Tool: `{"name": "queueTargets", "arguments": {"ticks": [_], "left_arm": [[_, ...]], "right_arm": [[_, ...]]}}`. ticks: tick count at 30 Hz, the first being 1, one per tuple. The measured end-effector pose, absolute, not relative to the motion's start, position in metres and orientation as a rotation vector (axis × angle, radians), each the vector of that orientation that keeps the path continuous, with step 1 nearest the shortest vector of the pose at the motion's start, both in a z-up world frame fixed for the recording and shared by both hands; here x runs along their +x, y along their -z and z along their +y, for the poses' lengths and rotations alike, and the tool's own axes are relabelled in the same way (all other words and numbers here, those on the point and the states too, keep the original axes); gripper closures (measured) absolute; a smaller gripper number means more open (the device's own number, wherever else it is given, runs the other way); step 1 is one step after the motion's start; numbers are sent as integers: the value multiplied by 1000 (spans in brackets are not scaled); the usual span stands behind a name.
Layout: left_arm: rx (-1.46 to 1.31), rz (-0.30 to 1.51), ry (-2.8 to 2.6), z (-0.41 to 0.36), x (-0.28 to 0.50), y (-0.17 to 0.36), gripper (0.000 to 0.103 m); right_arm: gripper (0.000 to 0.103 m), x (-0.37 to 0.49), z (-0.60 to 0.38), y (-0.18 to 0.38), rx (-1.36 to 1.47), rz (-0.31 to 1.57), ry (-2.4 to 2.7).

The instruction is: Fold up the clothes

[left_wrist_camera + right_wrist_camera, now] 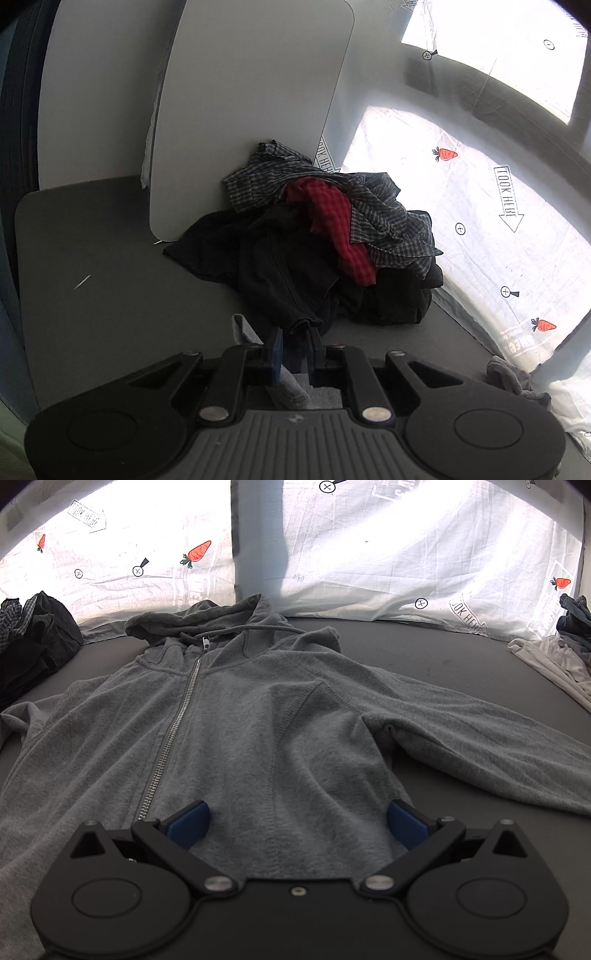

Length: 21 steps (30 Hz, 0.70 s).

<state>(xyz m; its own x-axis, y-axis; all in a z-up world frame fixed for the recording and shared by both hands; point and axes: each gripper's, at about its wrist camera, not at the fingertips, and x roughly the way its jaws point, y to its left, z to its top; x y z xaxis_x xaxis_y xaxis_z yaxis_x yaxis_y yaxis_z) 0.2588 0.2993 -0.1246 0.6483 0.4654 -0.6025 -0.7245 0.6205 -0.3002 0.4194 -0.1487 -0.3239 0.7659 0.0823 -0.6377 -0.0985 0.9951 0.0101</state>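
Note:
A grey zip-up hoodie (258,709) lies flat, front up, on the dark grey table (424,653), hood towards the window, its right sleeve (480,731) stretched out to the right. My right gripper (297,823) is open, its blue pads (192,823) spread just above the hoodie's bottom hem. My left gripper (295,350) is shut on a fold of the grey hoodie fabric (288,387), close to the table (110,295).
A pile of unfolded clothes (325,240), dark, plaid and red, sits ahead of the left gripper; it also shows in the right wrist view (33,638). More garments (561,653) lie at the far right. White boards (240,110) lean behind. A printed sheet (406,554) covers the window.

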Motion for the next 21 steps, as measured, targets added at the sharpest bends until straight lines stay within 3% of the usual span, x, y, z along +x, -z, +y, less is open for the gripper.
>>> {"name": "queueTargets", "arguments": {"ticks": [5,7,12,14,21], "left_arm": [[-745,648,-767,339,233,197,86],[-822,659,-752,349,224,214,79],[-803,640,-736,353,226,230,26],[-748,664,-739,355,238,235,19],[-535,767,-769,361,281,262,18]], "right_arm": [[0,419,-148,324,-26,691,-97],[0,419,-148,324,-26,691,-97],[0,419,-148,324,-29,691,-95],[0,419,-148,324,-29,691,-95],[0,419,-149,324,-30,691,-96]]}}
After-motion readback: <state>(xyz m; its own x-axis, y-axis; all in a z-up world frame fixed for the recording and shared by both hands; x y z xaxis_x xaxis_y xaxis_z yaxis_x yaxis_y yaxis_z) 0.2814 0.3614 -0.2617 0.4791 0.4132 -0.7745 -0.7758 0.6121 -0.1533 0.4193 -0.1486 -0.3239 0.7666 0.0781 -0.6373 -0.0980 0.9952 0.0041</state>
